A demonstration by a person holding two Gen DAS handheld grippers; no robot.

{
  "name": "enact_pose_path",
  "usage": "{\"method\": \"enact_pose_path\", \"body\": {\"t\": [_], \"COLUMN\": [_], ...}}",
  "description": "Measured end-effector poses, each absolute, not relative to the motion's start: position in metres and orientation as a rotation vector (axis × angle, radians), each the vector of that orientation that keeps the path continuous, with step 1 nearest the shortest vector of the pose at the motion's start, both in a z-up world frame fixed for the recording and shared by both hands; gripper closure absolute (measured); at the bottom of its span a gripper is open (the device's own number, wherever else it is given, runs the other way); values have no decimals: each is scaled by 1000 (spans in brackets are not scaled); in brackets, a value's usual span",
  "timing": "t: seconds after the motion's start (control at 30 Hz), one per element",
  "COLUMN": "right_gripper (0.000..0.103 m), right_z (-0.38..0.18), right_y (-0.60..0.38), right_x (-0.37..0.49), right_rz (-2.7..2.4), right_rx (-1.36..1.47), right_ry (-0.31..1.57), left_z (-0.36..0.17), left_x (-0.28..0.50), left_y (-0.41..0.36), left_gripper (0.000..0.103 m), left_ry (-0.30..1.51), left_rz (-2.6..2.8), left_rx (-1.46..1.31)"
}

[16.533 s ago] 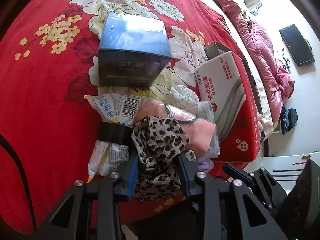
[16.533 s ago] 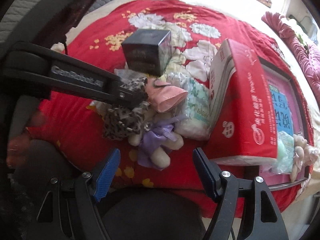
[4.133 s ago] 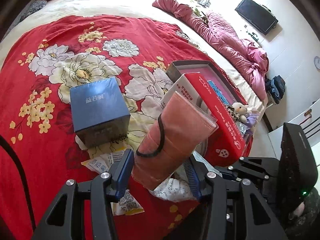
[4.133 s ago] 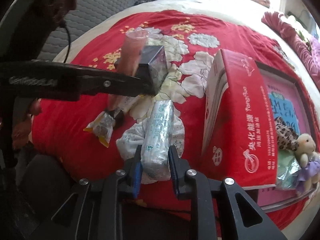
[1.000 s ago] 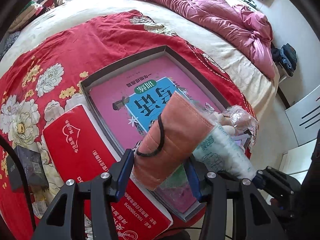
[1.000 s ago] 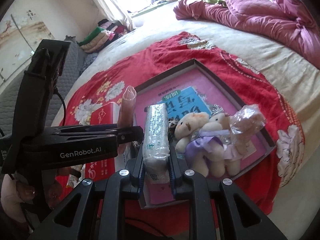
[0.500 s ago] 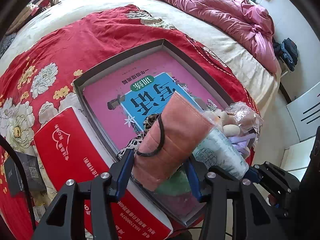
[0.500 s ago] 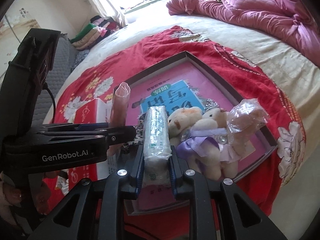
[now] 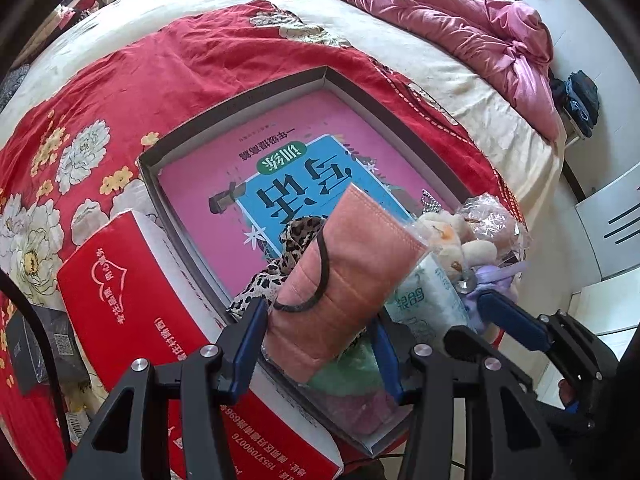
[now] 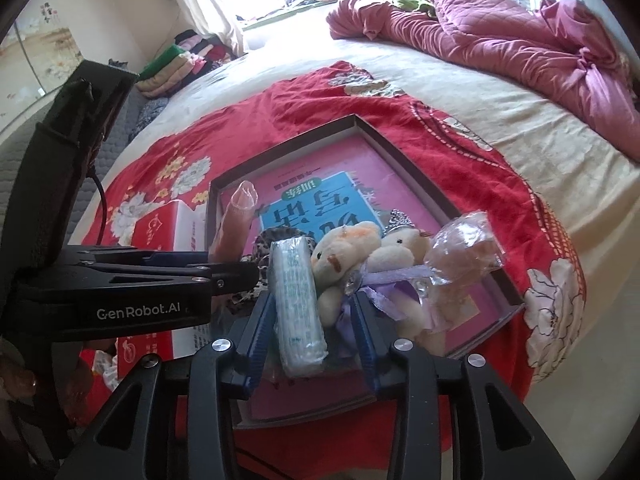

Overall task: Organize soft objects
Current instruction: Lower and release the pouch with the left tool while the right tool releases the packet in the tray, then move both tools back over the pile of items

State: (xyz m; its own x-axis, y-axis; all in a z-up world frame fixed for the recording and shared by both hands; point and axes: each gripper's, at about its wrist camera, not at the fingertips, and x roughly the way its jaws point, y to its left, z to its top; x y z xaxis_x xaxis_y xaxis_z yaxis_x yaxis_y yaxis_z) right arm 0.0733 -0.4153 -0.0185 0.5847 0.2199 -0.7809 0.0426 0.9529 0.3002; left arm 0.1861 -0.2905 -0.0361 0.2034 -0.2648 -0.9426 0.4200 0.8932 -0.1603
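My left gripper (image 9: pixel 316 316) is shut on a pack of pink face masks (image 9: pixel 344 276) and holds it over the near corner of the shallow grey box lid (image 9: pixel 240 100). My right gripper (image 10: pixel 310 316) has opened around a white-green tissue pack (image 10: pixel 296 304), which rests in the lid between the fingers; it also shows in the left wrist view (image 9: pixel 428 300). In the lid lie a leopard-print cloth (image 9: pixel 288 248), two plush bears with purple ribbon (image 10: pixel 372 264), a clear-wrapped item (image 10: pixel 464 248) and a green bag (image 9: pixel 352 376).
A red tissue box (image 9: pixel 132 300) stands left of the lid. A dark cube box (image 9: pixel 28 344) sits at the far left. The lid lies on a red floral cover (image 9: pixel 120 80) near the bed's edge. A pink quilt (image 10: pixel 500 32) is bunched at the far side.
My right gripper has opened and let the tissue pack rest in the lid. Both grippers have come lower over the lid's near corner. The left still holds the masks.
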Motion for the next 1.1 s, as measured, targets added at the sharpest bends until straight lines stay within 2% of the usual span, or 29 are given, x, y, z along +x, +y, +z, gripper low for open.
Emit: {"method": "enact_pose_path", "body": {"t": [0.4, 0.53, 0.67, 0.97, 1.1], "right_gripper": [60, 54, 53, 45, 37], "right_z": [-9, -5, 1, 12, 16], "right_y": [-424, -427, -431, -435, -436], "right_x": [67, 66, 65, 59, 57], "right_rz": [77, 63, 47, 9, -11], "right_rx": [280, 281, 276, 259, 245], "right_ry": [925, 912, 901, 875, 870], "left_z": [-41, -37, -30, -16, -12], "left_x": [184, 182, 180, 173, 169], "left_y": [-295, -292, -289, -281, -277], "left_gripper": [48, 48, 40, 37, 33], "left_ry": [1295, 1286, 1271, 1241, 1235], "left_rz": [-485, -498, -495, -486, -481], "left_rx": [161, 147, 137, 123, 122]}}
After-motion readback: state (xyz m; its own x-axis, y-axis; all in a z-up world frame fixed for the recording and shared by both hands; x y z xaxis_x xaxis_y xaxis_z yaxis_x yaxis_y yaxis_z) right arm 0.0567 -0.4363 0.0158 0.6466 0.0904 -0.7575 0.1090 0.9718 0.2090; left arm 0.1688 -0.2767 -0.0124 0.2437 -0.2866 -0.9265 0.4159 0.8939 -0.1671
